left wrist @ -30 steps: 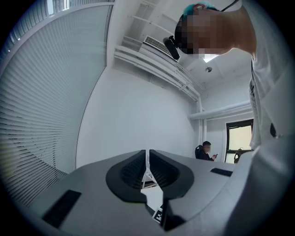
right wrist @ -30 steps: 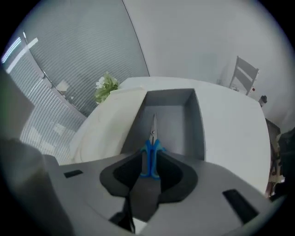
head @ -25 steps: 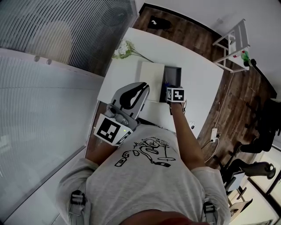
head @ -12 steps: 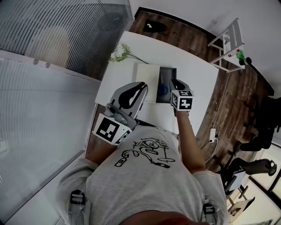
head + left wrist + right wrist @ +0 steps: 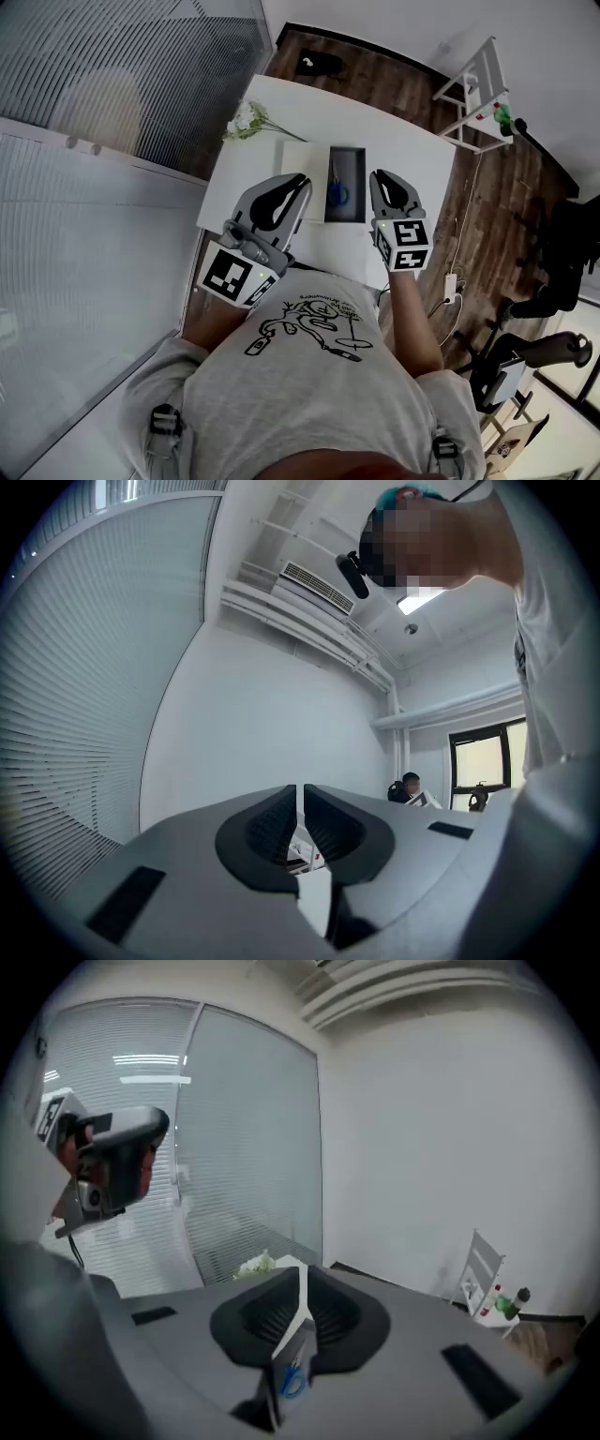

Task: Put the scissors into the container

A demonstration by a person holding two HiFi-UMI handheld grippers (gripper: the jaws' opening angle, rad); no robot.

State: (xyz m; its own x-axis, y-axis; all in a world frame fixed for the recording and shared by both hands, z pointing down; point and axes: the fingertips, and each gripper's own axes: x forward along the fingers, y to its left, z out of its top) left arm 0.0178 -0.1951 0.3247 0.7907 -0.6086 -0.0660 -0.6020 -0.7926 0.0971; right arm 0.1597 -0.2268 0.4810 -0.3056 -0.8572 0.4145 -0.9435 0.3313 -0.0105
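Scissors [image 5: 337,192] are lying in the container [image 5: 352,169]. At its three o'clock, the right hand-held gripper [image 5: 382,175] is being closed empty, jaws nearly touching. The left hand-held gripper [image 5: 302,178] is being held shut, empty.

The scissors [image 5: 337,193] have blue handles. The container [image 5: 361,173] is dark grey and the table [image 5: 412,155] is white. The left gripper [image 5: 298,180] and right gripper [image 5: 382,178] are grey with black pads, and their cubes carry black-and-white square markers. The floor [image 5: 375,70] is dark brown planks. The T-shirt [image 5: 309,384] is grey with a black line drawing.
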